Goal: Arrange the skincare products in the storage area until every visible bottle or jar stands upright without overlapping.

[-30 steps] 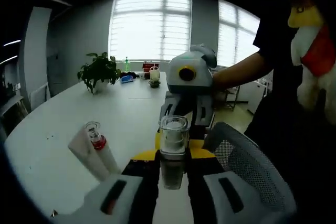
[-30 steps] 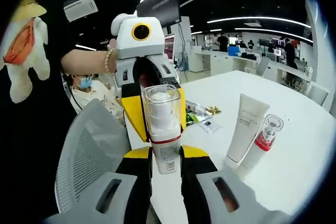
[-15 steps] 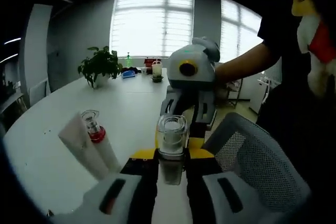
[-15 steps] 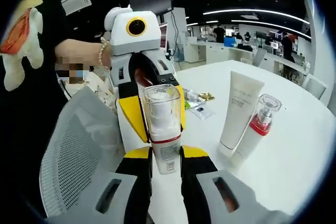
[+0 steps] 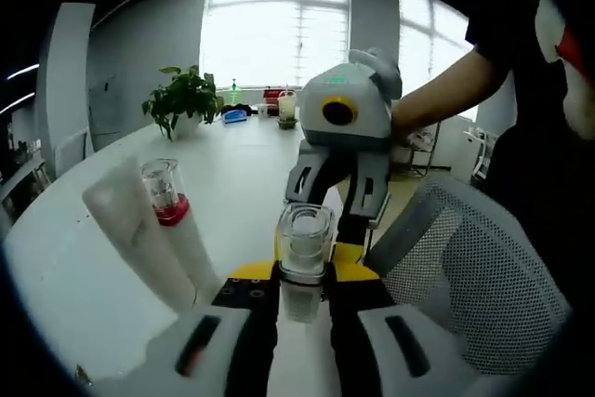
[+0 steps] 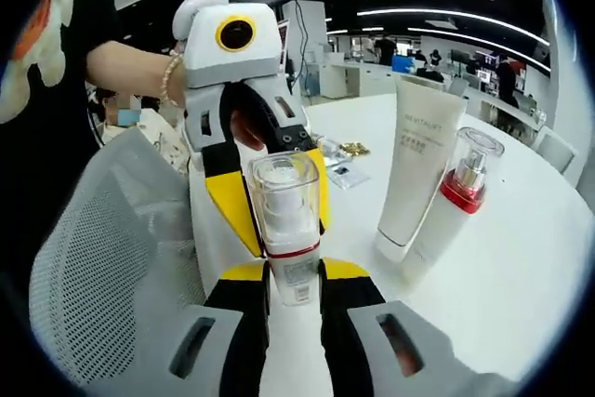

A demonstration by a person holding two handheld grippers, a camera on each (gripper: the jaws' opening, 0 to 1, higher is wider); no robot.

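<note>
Both grippers clamped one clear-capped pump bottle (image 6: 286,230) at frame centre; the left gripper (image 5: 300,287) and right gripper (image 6: 293,284) hid its base. White tube (image 6: 418,169) and red-collared bottle (image 6: 460,200) stood right.

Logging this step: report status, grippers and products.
Both grippers, left and right, shut on one clear-capped pump bottle, held upright. White tube and red-collared bottle upright on table, touching. Nothing blocking.

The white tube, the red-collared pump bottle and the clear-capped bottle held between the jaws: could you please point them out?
white tube (image 6: 416,169), right gripper view, front of body.
red-collared pump bottle (image 6: 444,230), right gripper view, white body.
clear-capped bottle (image 6: 283,204), right gripper view, clear cap.
</note>
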